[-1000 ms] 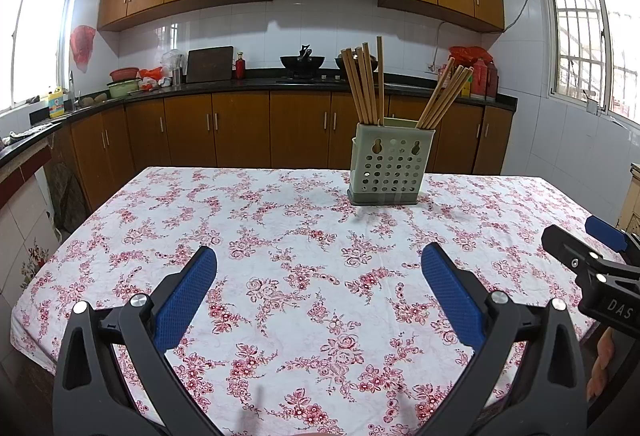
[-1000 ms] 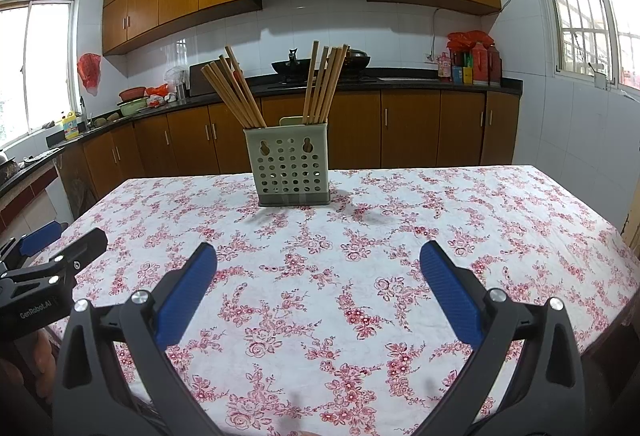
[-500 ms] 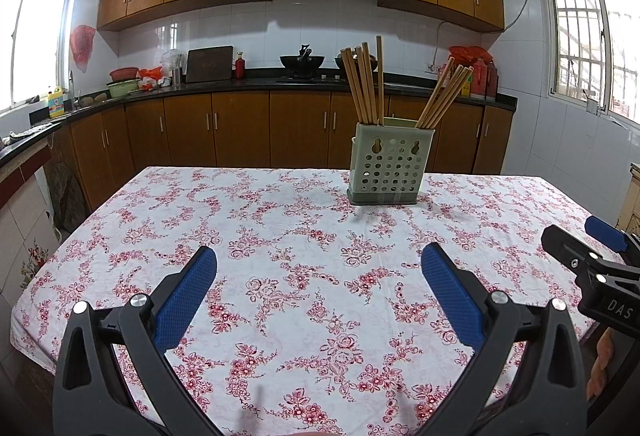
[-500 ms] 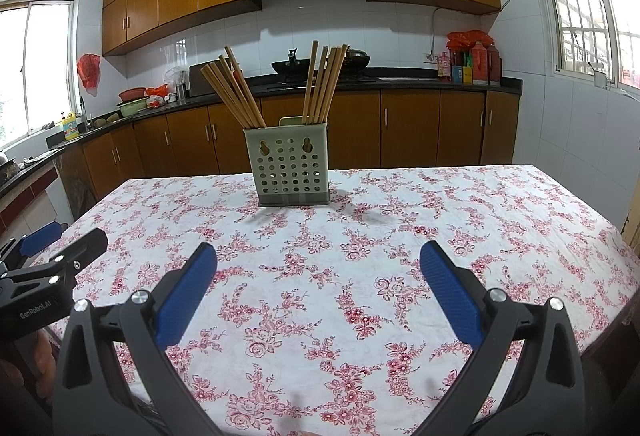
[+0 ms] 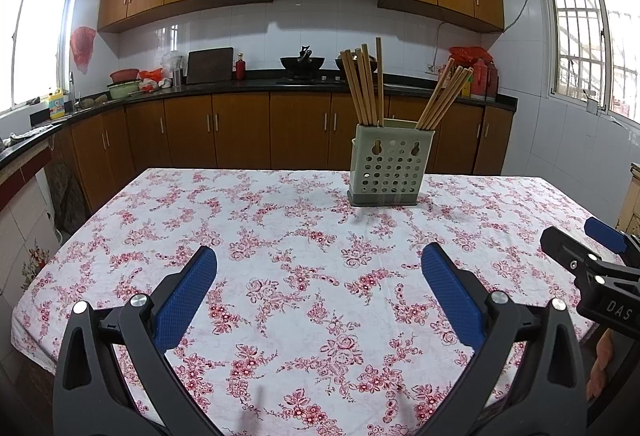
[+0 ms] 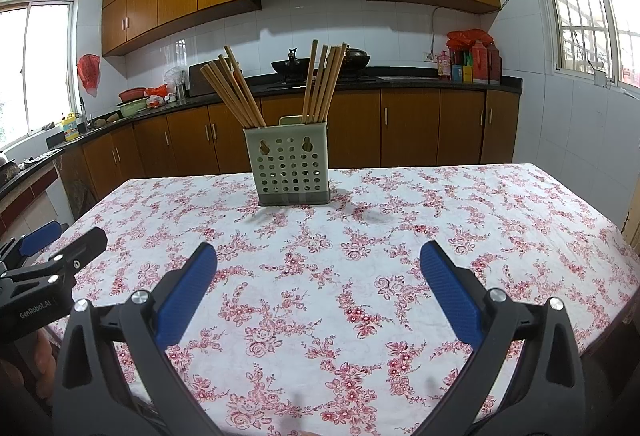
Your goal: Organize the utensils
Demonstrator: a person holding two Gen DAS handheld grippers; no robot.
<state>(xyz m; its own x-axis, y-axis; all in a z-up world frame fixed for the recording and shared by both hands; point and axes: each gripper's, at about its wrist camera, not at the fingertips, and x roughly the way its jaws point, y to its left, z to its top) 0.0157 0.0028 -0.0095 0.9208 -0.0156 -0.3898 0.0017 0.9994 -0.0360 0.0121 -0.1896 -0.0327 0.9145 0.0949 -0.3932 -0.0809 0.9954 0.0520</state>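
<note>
A pale green perforated utensil holder (image 5: 390, 165) stands on the far side of the flowered table; it also shows in the right wrist view (image 6: 291, 167). Two bunches of wooden chopsticks (image 5: 364, 87) stand in it, one in each compartment, the other bunch (image 5: 442, 97) leaning right. My left gripper (image 5: 319, 260) is open and empty above the near table. My right gripper (image 6: 318, 256) is open and empty too. Each gripper shows at the edge of the other's view, the right one (image 5: 588, 256) and the left one (image 6: 52, 248).
The table (image 5: 280, 236) wears a white cloth with red flowers. Behind it run brown kitchen cabinets (image 5: 240, 131) and a dark counter with a wok (image 5: 302, 63), bowls and bottles. Windows stand at both sides.
</note>
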